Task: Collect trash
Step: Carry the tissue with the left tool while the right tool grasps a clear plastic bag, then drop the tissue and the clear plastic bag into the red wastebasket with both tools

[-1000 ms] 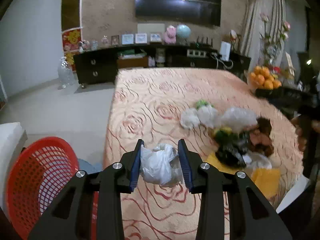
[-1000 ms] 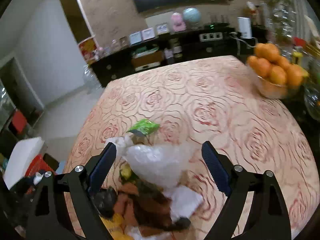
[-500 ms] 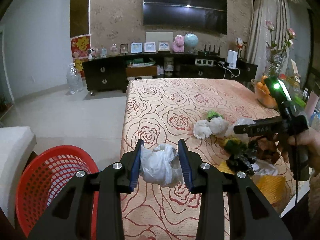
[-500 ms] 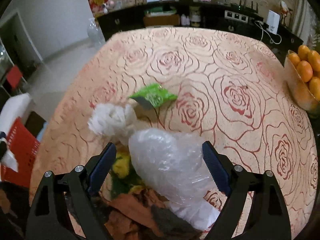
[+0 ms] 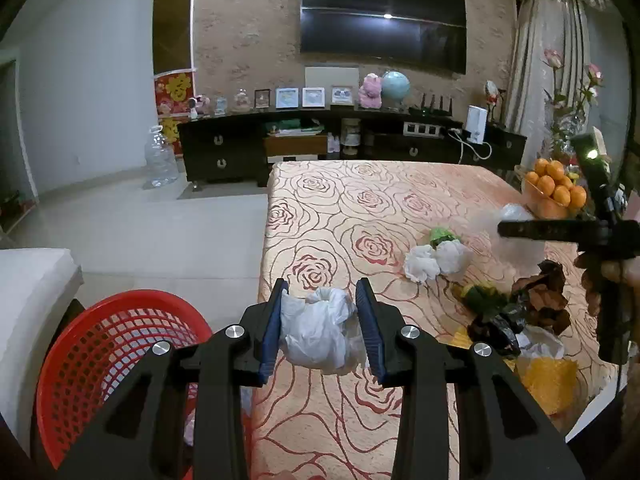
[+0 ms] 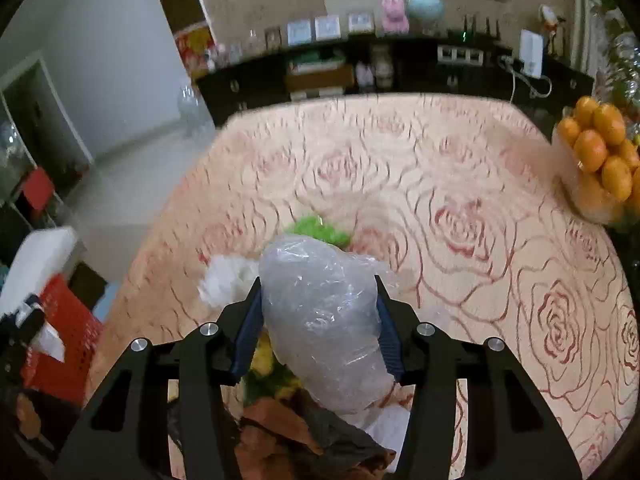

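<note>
My left gripper (image 5: pixel 322 287) is shut on a crumpled white plastic bag (image 5: pixel 314 334), held over the near left edge of the rose-patterned table (image 5: pixel 360 208). A red mesh basket (image 5: pixel 112 344) stands on the floor just below and left of it. My right gripper (image 6: pixel 318 284) has a clear plastic bag (image 6: pixel 320 312) between its blue pads; its jaws are closing and both pads touch the bag. Under it lies a trash pile: white tissue wads (image 6: pixel 226 280), a green wrapper (image 6: pixel 316 228), brown and black scraps (image 6: pixel 280 428). The left wrist view shows the same pile (image 5: pixel 520 312).
A glass bowl of oranges (image 6: pixel 600 160) stands at the table's right edge, with flowers behind it (image 5: pixel 568 92). A white cushion (image 5: pixel 28 292) lies left of the basket. A dark TV cabinet (image 5: pixel 320 148) and a water jug (image 5: pixel 160 160) stand across the tiled floor.
The right jaws have drawn in from wide apart onto the clear bag, and the gripper has moved closer over the pile. The left gripper keeps its hold on the white bag.
</note>
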Tool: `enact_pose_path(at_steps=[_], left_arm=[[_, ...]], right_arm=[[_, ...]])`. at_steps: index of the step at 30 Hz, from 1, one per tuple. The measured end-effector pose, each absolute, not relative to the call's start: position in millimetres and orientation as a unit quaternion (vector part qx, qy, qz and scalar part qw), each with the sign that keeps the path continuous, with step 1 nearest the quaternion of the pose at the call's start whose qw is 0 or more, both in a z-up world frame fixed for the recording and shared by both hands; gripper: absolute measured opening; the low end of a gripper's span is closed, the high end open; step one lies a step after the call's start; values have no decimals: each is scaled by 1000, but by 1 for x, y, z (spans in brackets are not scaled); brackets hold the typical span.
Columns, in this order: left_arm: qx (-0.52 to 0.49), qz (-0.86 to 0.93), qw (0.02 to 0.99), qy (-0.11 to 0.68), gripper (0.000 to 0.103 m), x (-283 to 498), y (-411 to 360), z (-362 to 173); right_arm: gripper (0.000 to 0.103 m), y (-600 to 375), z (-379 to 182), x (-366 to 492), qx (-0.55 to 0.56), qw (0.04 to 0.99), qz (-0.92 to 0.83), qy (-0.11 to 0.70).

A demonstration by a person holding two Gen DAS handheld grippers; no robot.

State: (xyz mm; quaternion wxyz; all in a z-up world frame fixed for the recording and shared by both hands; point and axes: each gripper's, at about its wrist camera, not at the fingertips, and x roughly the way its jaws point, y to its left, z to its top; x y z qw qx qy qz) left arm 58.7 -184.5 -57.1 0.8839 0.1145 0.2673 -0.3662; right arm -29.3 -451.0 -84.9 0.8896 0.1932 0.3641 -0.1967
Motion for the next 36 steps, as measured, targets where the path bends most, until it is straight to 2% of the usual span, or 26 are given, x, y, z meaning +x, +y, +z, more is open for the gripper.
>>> enact_pose_path(at_steps=[8,15,36], left_arm=[[101,-354,890,268,34,67,-176,-56],[88,-341,899,262,34,72,-157,-46],[56,-247,928,272,34,104,-64,-36]], right_arm=[[49,-437,-58,-37,195,913,-188,307],[49,-409,-45,-34,183,925,-159,294],[49,-322,-51,14,151,933,-72,318]])
